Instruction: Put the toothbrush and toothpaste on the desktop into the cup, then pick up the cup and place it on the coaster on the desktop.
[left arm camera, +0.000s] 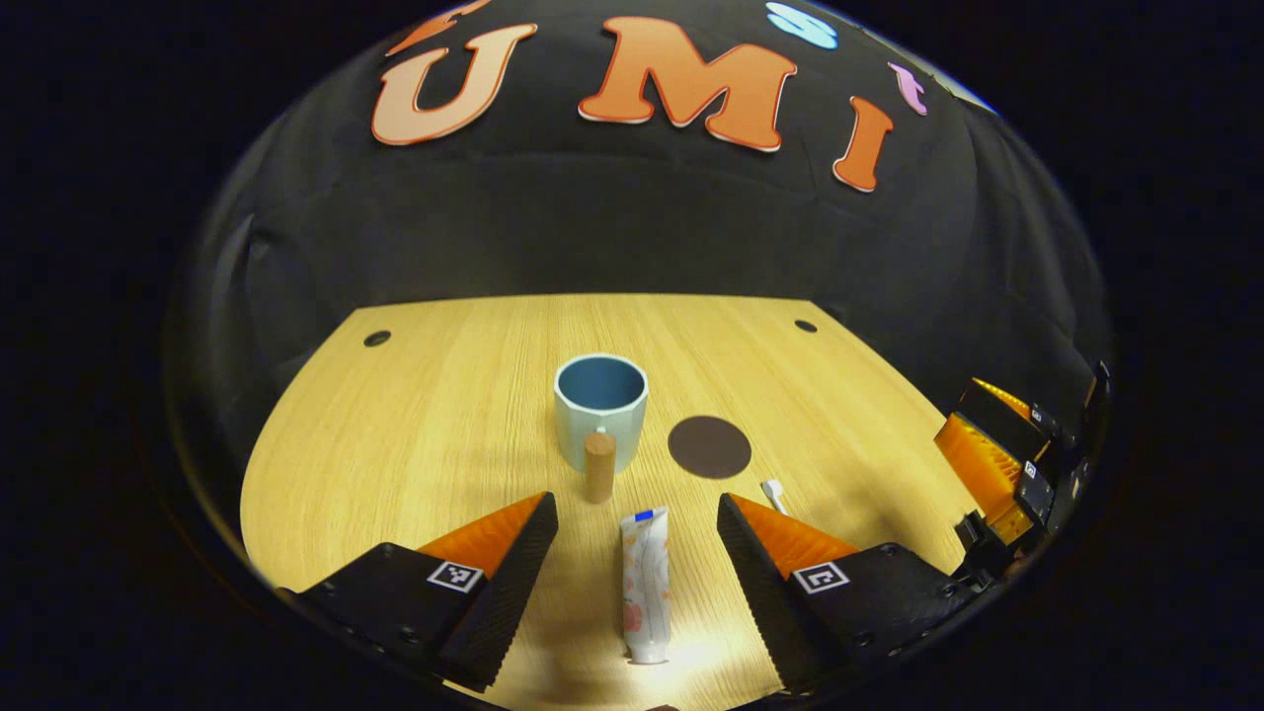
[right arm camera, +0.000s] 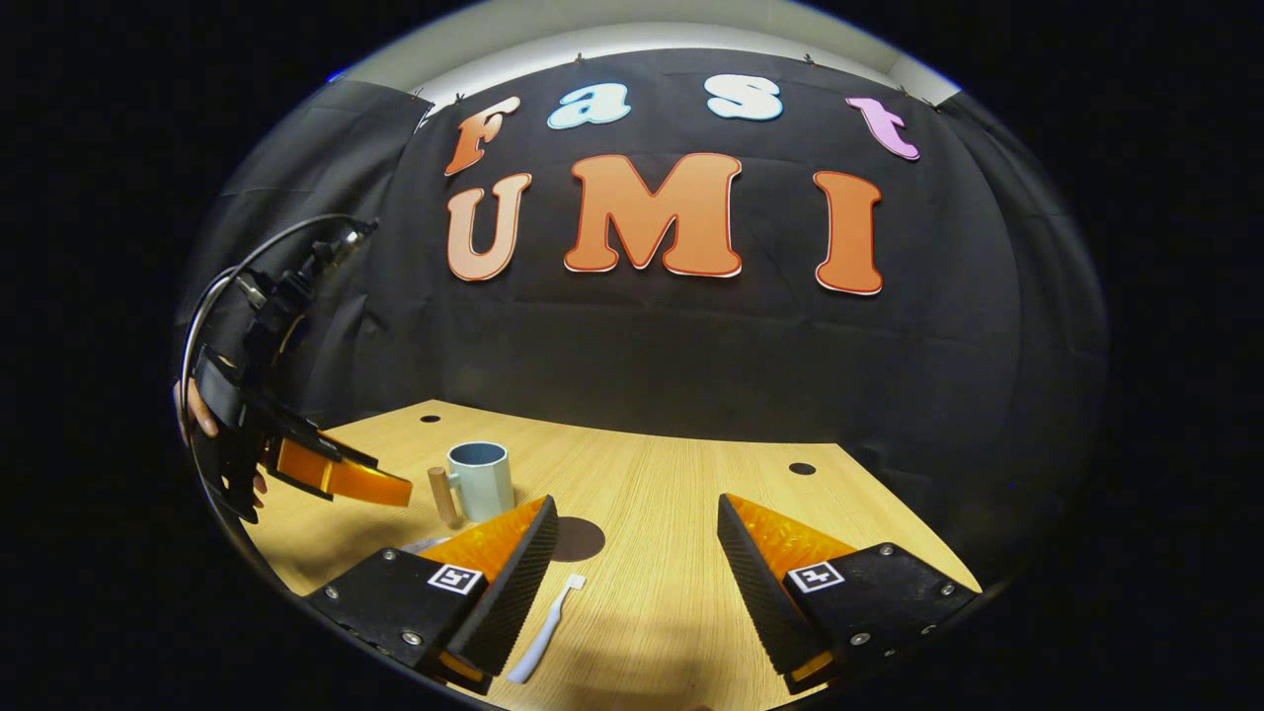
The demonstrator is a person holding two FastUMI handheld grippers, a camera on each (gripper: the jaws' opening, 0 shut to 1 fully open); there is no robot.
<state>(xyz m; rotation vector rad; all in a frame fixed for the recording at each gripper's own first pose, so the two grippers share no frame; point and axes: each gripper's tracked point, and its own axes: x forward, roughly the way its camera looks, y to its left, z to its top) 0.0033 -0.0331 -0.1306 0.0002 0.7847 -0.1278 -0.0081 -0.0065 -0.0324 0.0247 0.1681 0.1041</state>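
Spanning both views, desktop (left arm camera: 444,415): one wooden top, two dark holes near its far edge, black cloth wall behind.
Cup (left arm camera: 600,410): one, upright, wooden handle; landmark.
Left gripper (left arm camera: 637,553): spread wide, nearer than the cup.
Right gripper (right arm camera: 637,553): spread, holding nothing.
Toothpaste (left arm camera: 646,585): one, flat between the left fingers, in front of the cup; right gripper view hides most of it.
Coaster (left arm camera: 709,446): one, just right of the cup.
Toothbrush (right arm camera: 546,629): one; full length in right gripper view, head alone in left.
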